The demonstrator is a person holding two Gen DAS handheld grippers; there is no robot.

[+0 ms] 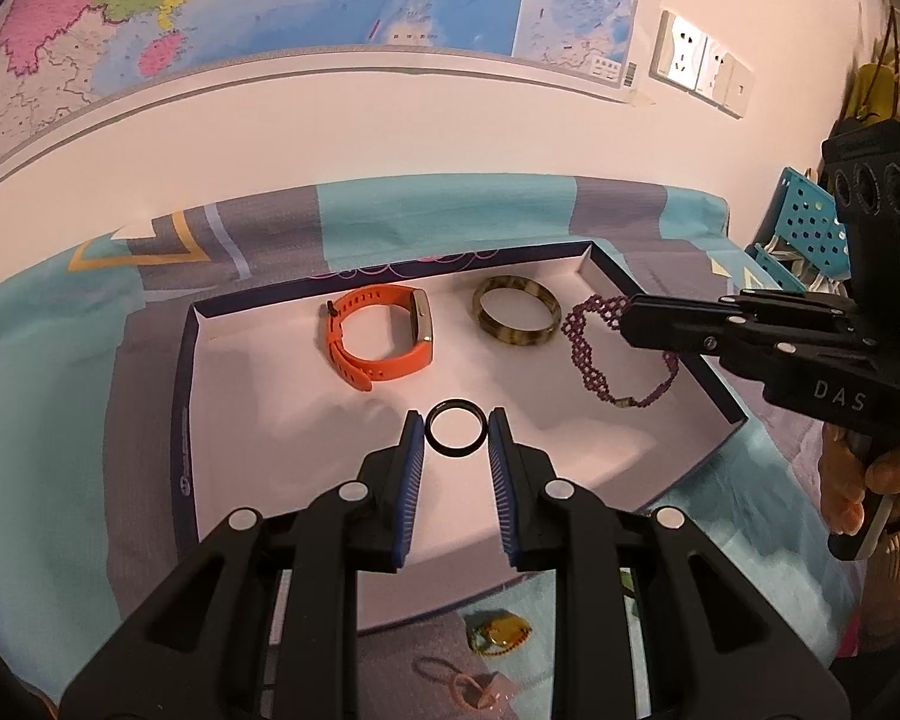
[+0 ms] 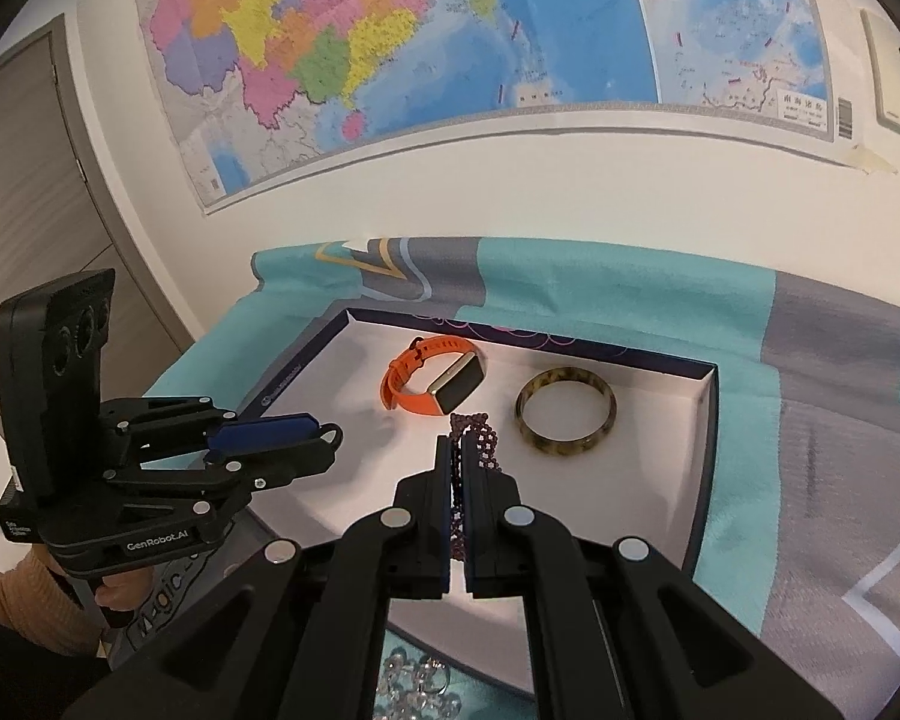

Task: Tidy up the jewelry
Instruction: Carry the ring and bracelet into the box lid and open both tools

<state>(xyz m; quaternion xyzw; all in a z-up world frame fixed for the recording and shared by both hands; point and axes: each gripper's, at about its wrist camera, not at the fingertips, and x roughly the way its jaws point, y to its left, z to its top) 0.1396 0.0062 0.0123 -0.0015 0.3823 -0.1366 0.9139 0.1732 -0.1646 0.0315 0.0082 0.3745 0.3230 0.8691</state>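
A shallow white-lined box (image 1: 258, 396) (image 2: 705, 420) lies on a teal and grey cloth. In it lie an orange smartwatch (image 1: 384, 339) (image 2: 435, 381) and a mottled brown bangle (image 1: 517, 312) (image 2: 566, 420). My left gripper (image 1: 455, 429) (image 2: 330, 435) holds a thin black ring (image 1: 456, 429) between its blue pads, above the box floor. My right gripper (image 1: 627, 315) (image 2: 457, 450) is shut on a purple beaded bracelet (image 1: 594, 354) (image 2: 480, 438), which hangs over the box's right part.
On the cloth in front of the box lie an amber pendant (image 1: 498, 630), a pink hair tie (image 1: 462, 687) and clear crystal beads (image 2: 417, 684). A map hangs on the wall behind. A blue perforated rack (image 1: 810, 228) stands at the right.
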